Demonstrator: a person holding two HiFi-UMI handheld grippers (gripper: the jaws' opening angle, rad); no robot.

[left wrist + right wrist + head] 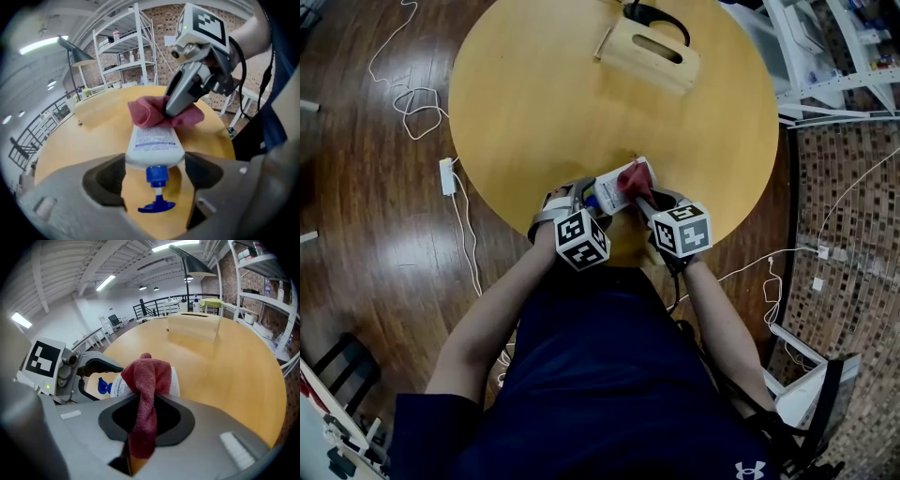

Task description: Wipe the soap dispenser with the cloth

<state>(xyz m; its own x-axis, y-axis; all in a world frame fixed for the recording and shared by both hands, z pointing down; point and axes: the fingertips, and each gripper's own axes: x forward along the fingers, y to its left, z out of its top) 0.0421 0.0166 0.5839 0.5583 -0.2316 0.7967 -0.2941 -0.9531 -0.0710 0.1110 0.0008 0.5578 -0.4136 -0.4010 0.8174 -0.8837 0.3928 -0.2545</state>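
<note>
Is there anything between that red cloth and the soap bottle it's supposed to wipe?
Nothing visible. The cloth, pinched in the right gripper, already lies against the far end of the soap dispenser, which the left gripper clamps.

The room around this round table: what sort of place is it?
Probably an open workshop or lab: white metal shelving against a brick wall, and strip lights on a bare industrial ceiling.
</note>
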